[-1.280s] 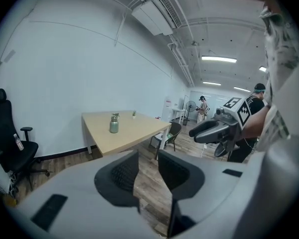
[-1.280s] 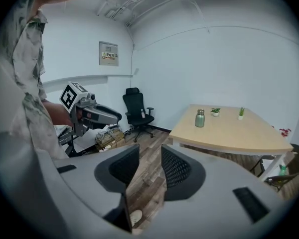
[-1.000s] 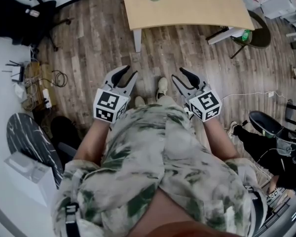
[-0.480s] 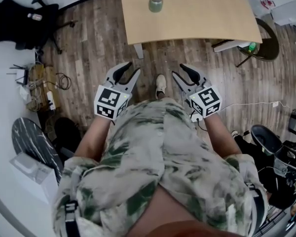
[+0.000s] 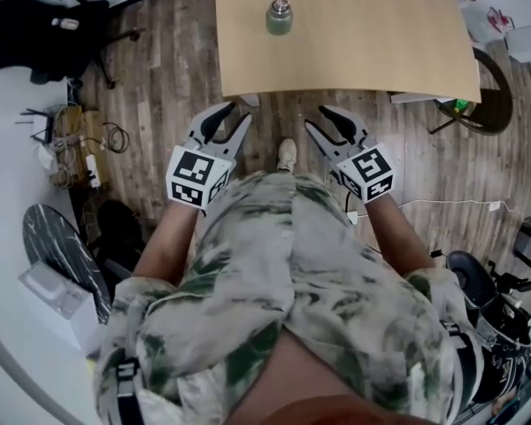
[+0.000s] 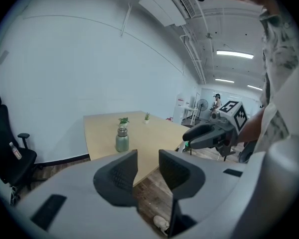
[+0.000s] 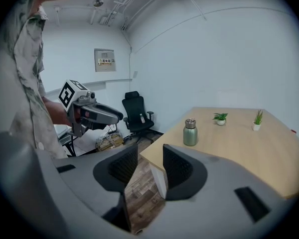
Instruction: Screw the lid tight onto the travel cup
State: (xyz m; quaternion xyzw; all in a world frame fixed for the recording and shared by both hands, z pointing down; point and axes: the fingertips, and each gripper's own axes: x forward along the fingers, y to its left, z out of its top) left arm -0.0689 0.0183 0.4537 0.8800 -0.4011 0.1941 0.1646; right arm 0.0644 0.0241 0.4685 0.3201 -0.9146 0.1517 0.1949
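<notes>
Head view shows the person standing short of the table (image 5: pixel 363 56), both grippers held out over the wooden floor (image 5: pixel 159 69), just before the table's near edge; the left gripper (image 5: pixel 237 115) has its jaws parted with nothing between them, and the right gripper (image 5: pixel 316 118) is likewise spread and empty. Each gripper view confirms this; only floor and the table's corner show through the gaps.

Farther on, the travel cup (image 5: pixel 279 18) stands on the table, well in from the near edge and toward its left side; it is a green-grey bottle with a metal lid (image 5: pixel 280 5) sitting on its neck. Beyond it, at the table's far side, are small potted plants (image 7: pixel 220 117).

The step in hand looks like the approach; nothing is touched yet. The cup stands upright, its long axis vertical and the lid end pointing up. Whether the lid is already threaded home cannot be told. The next move probably calls for one gripper to clamp the body from the side; the other should close round the lid and turn it about that vertical axis.
</notes>
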